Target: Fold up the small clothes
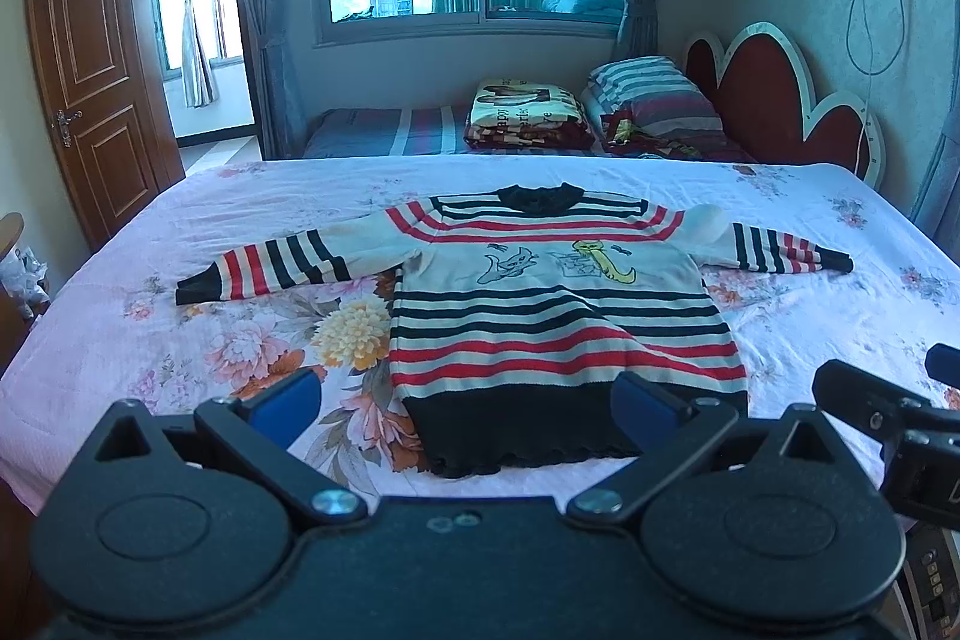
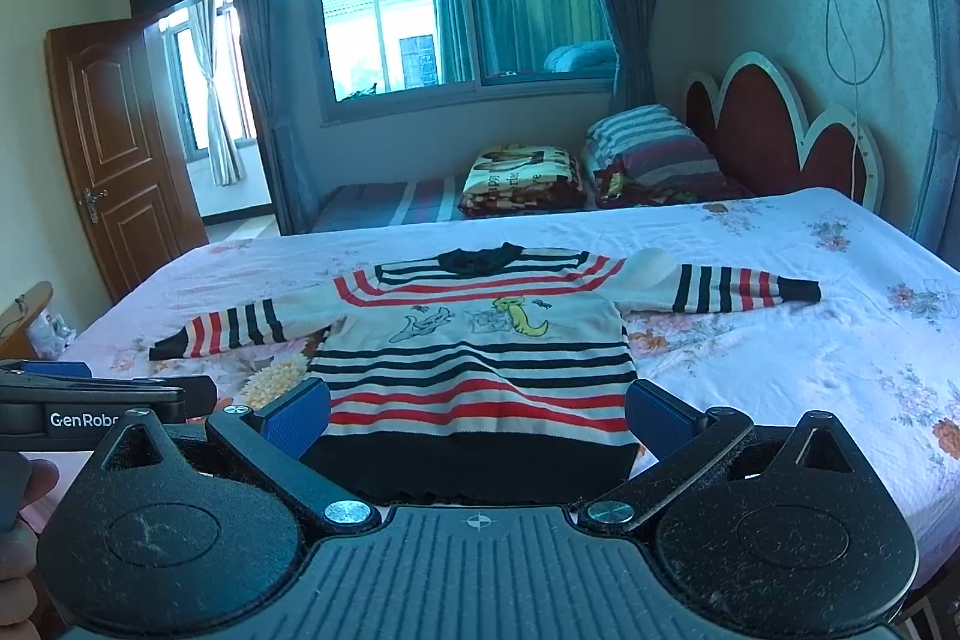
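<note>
Red, black and cream striped knit sweater point(image 1: 558, 304) lies flat on my floral pink bedsheet point(image 1: 180, 340). Only the right view shows "GenRobo" lettering on my left gripper point(image 1: 465, 403); both it and the right gripper point(image 2: 480, 415) hover wide open, empty.

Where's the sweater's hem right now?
In both wrist views the sweater lies flat on the floral bedsheet, its dark hem nearest the open grippers.

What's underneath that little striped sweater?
The striped sweater lies flat on a pink floral bedsheet. A yellow flower print peeks out beside it; whatever pattern lies directly beneath is covered.
</note>
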Demonstrator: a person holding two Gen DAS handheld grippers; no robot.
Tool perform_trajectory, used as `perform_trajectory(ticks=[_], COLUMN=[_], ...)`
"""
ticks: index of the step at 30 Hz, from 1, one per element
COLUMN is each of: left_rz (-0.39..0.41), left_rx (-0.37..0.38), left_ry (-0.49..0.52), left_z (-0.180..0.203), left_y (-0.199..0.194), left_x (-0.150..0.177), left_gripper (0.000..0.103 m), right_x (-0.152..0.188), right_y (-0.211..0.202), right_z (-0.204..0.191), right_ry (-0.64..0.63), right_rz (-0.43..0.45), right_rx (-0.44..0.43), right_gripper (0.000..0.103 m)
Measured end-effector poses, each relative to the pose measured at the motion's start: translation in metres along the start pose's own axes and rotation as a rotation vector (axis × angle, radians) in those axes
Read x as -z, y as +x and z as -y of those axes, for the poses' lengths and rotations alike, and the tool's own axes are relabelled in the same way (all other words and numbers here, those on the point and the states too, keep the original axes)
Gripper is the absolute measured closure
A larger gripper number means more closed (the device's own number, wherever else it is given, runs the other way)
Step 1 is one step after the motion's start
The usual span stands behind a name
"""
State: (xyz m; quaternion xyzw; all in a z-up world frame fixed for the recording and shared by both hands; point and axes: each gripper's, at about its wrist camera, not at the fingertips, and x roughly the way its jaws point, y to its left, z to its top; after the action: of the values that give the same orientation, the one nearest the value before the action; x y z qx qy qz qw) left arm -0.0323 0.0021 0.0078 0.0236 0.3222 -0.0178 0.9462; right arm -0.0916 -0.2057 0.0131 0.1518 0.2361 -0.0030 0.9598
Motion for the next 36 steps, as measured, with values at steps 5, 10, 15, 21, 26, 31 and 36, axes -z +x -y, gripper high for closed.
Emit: perform_trajectory(ticks=[5, 10, 15, 21, 26, 31, 36], left_rz=[-0.003, -0.010, -0.011, -0.010, -0.011, -0.011, -0.011], left_rx=[-0.007, -0.007, -0.008, -0.008, -0.007, -0.007, -0.006], left_ry=[-0.003, -0.003, -0.002, -0.003, -0.002, -0.001, -0.001], left_z=[-0.0051, -0.0062, -0.0064, -0.0061, -0.0065, -0.0074, -0.0063], left_y=[0.0040, 0.0059, 0.0063, 0.0062, 0.0063, 0.0064, 0.0063], left_x=[-0.0016, -0.0010, -0.0009, -0.0009, -0.0007, -0.0009, -0.0008], left_gripper=[0.000, 0.000, 0.000, 0.000, 0.000, 0.000, 0.000], right_x=[0.0004, 0.0009, 0.0024, 0.0040, 0.0051, 0.0058, 0.0061], right_y=[0.0043, 0.0070, 0.0072, 0.0075, 0.0078, 0.0073, 0.0065], right_z=[-0.0022, -0.0025, -0.0020, -0.0018, -0.0009, 0.0029, 0.0061], right_ry=[-0.006, -0.007, -0.007, -0.009, -0.010, -0.008, -0.006], right_rz=[-0.004, -0.009, -0.008, -0.008, -0.010, -0.012, -0.011], right_rx=[0.003, 0.007, 0.010, 0.013, 0.015, 0.016, 0.018], right_gripper=[0.000, 0.000, 0.000, 0.000, 0.000, 0.000, 0.000])
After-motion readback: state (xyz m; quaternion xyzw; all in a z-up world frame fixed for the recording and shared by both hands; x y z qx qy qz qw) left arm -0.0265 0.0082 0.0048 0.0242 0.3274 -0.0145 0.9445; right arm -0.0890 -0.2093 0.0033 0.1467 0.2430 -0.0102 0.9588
